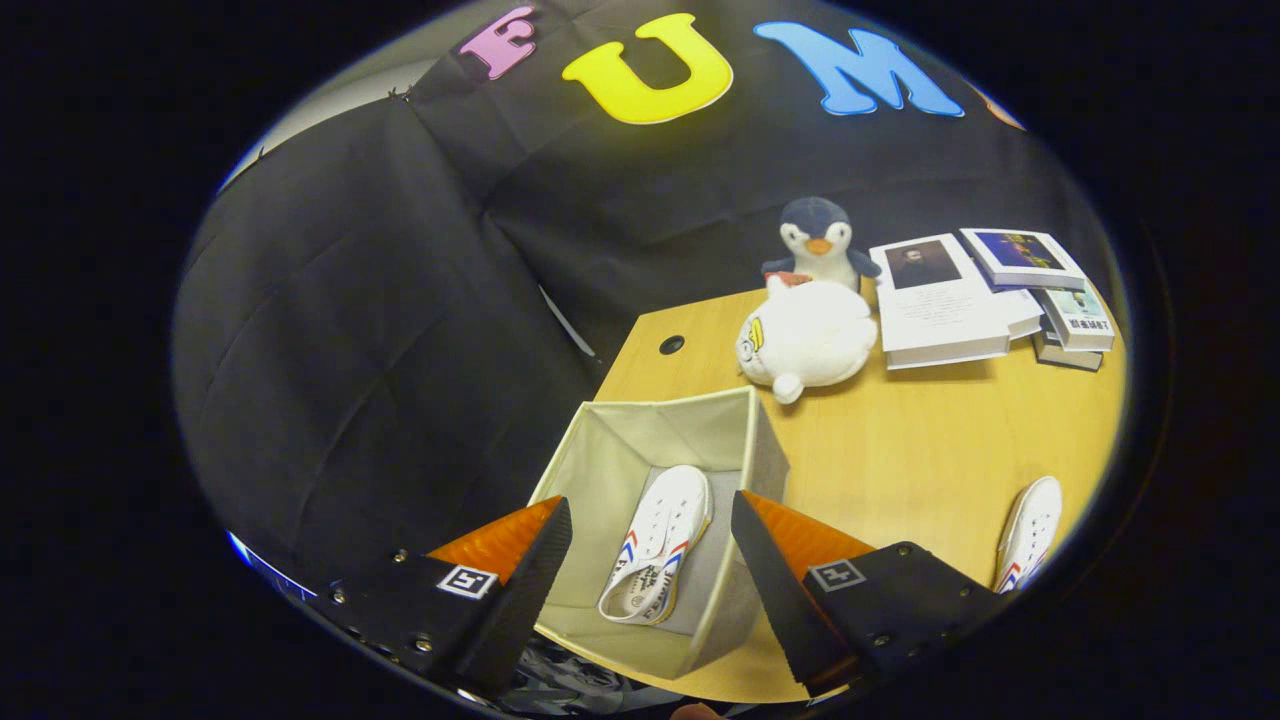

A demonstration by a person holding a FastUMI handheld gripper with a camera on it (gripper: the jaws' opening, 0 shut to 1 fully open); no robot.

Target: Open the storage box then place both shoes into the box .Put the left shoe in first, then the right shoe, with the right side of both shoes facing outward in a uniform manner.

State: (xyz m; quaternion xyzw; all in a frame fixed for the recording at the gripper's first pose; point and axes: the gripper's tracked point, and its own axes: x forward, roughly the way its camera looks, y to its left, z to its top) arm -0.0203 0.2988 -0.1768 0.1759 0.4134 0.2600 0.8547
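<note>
We count two white shoes with red and blue stripes: one shoe in the box (655, 545) lies on the grey floor of the open storage box (700, 420), and the other shoe (1030, 535) lies out on the wooden table (900, 460), well apart from the box and off to the right of the fingers. There is one storage box, a pale fabric one with its top open, standing at the near left corner of the table. The gripper (650, 590) hangs above the box with its two fingers spread wide and nothing between them but open air; we see the boxed shoe through the gap between the fingertips, lower down and not touched by either. Beyond the box we count two plush toys: a round white plush (808, 340) lying on the table, and just behind it a blue and white penguin plush (818, 243) sitting upright. To their right we count about four books (990, 295) in a loose overlapping heap, though the lower ones are partly hidden, so the tally is not sure. One round cable hole (672, 344) shows in the table near its far left corner.
</note>
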